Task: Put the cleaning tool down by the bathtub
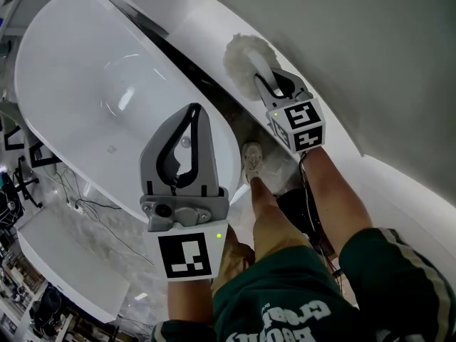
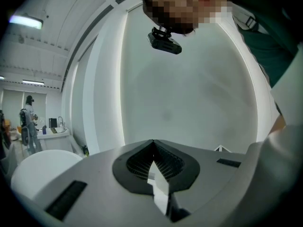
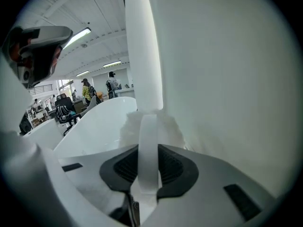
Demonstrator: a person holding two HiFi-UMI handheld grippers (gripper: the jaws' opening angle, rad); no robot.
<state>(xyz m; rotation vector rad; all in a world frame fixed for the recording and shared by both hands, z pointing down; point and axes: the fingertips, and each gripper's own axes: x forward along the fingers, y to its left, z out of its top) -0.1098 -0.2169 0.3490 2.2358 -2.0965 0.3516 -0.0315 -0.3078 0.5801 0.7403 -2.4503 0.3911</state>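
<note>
right claw (image 1: pixel 276 85) pinches cleaning tool (image 1: pixel 248 57) at tight gap between bathtub (image 1: pixel 78 77) and wall (image 1: pixel 370 48) | left claw (image 1: pixel 188 120) pressed together, empty | people (image 3: pixel 87 90) beyond: gripper views only

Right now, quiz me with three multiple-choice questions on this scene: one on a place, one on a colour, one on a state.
1. Where is the cleaning tool?
A. outside the bathtub, on its wall side
B. inside its basin
C. lying flat on the floor

2. What colour is the tool's handle?
A. red
B. black
C. white

3. How does the left gripper stand?
A. shut, empty
B. wide open
C. shut on the tool

Answers: A, the head view shows it beyond the tub's rim. C, it reads white in the right gripper view. A, the jaw tips meet with nothing between them.
</note>
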